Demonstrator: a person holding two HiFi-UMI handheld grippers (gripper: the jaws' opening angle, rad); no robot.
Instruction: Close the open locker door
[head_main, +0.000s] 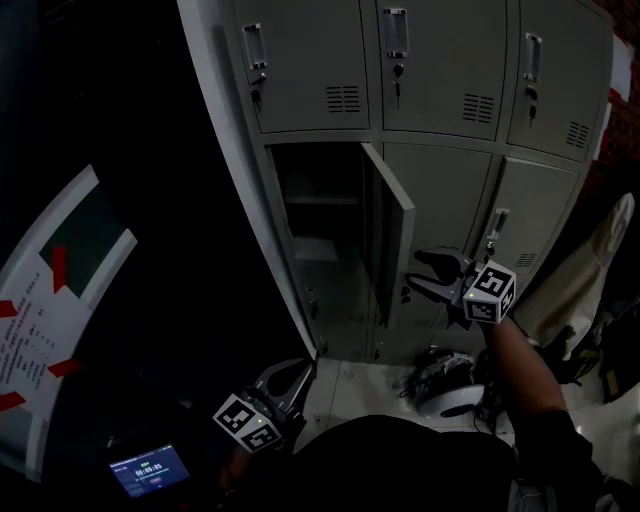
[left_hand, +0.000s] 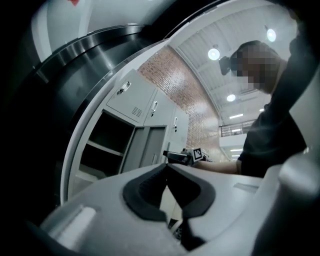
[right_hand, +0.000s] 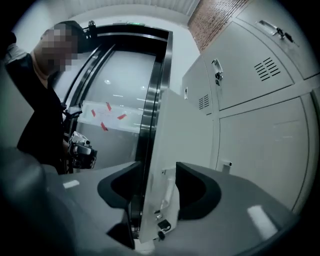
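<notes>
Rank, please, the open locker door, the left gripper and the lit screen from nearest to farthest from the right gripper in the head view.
1. Open locker door: edge between the right gripper's open jaws.
2. Left gripper: lower left.
3. Lit screen: far lower left.

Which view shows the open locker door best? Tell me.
Head view: the whole open locker door shows, swung out from its compartment. The right gripper view shows only its edge close up; the left gripper view shows it small and distant.
</notes>
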